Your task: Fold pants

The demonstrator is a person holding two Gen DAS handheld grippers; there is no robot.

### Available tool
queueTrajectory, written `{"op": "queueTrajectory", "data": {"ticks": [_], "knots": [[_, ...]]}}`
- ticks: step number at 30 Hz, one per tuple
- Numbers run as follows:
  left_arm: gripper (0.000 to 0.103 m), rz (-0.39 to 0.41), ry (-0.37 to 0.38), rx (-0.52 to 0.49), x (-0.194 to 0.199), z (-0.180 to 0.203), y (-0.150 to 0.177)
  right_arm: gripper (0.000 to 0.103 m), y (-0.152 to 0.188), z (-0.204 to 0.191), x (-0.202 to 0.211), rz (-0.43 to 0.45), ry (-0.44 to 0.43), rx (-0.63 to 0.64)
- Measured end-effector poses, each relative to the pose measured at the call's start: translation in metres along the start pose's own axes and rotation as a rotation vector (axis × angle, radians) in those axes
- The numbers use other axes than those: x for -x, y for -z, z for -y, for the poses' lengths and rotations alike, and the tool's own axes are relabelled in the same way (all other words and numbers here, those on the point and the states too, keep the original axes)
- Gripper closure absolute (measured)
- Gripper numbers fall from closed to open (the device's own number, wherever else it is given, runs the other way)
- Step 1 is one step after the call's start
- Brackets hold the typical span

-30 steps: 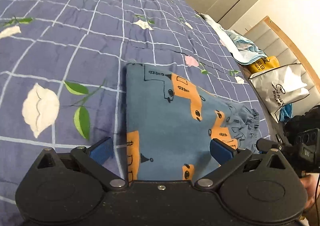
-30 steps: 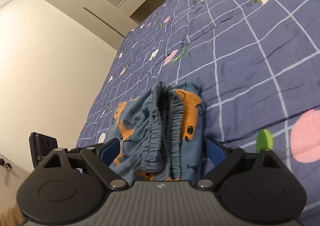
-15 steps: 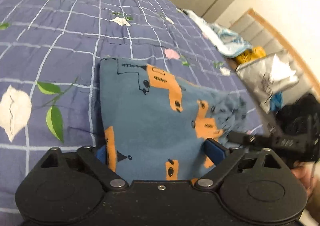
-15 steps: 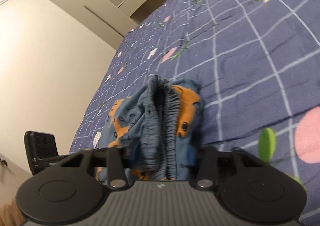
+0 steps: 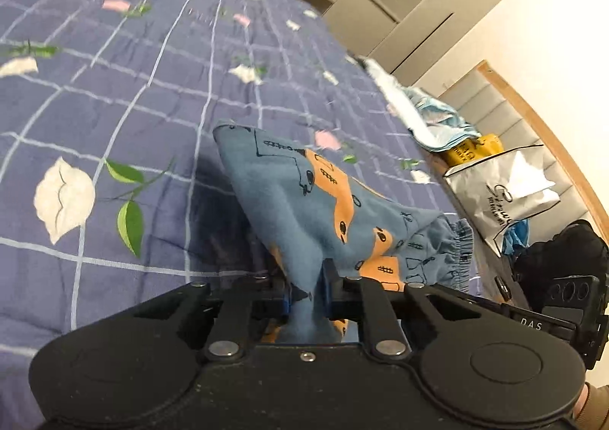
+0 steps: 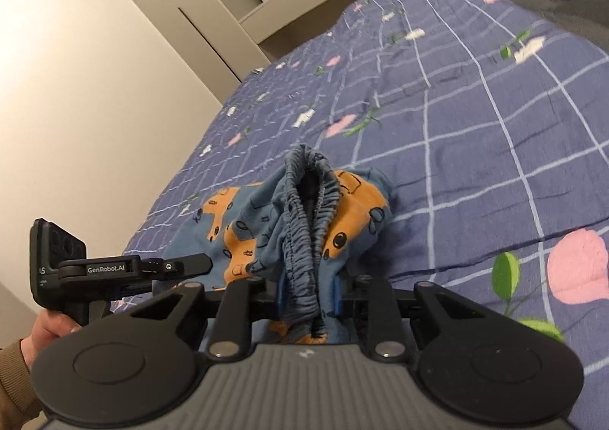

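Now: both grippers pinching the folded pants near the bed's near edge.
Left gripper (image 5: 307, 291): jaws have just been closing and now pinch a bunched fold of the pants (image 5: 304, 197), blue pads pressed into the plain blue cloth; the fabric rises in a cone from the purple checked bedspread (image 5: 114, 95), far corner of the garment lifted, shadow beneath it. Right gripper (image 6: 308, 296): jaws likewise have just been closing, now clamped on the gathered elastic waistband (image 6: 304, 224), which stands upright between the pads. Pants are blue with orange print. A hand (image 6: 49, 327) in a brown sleeve holds the left device at the frame's lower left. Off the bed's right edge: a white paper bag (image 5: 506, 197), a yellow bag, pale clothes (image 5: 430, 114).
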State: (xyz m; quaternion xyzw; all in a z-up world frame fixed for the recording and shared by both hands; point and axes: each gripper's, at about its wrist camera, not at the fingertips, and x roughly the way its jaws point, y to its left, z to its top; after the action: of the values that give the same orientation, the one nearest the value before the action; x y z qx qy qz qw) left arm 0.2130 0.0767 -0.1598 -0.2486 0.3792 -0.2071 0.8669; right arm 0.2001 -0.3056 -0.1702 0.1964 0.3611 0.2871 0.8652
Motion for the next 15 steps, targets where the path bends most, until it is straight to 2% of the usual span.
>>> {"op": "queueTrajectory", "data": {"ticks": [4, 7, 11, 15], "knots": [[0.089, 0.048, -0.006, -0.033, 0.02, 0.013, 0.002, 0.079, 0.0, -0.012, 0.011, 0.019, -0.015, 0.011], [0.089, 0.1, -0.017, -0.043, 0.036, 0.013, -0.01, 0.079, -0.012, -0.022, 0.011, 0.024, -0.04, 0.034], [0.089, 0.159, -0.059, -0.03, 0.046, 0.0, -0.048, 0.079, -0.048, -0.044, -0.016, 0.022, -0.068, 0.091], [0.089, 0.17, -0.123, -0.039, 0.036, -0.022, -0.1, 0.079, -0.095, -0.066, -0.063, 0.015, -0.081, 0.142]]}}
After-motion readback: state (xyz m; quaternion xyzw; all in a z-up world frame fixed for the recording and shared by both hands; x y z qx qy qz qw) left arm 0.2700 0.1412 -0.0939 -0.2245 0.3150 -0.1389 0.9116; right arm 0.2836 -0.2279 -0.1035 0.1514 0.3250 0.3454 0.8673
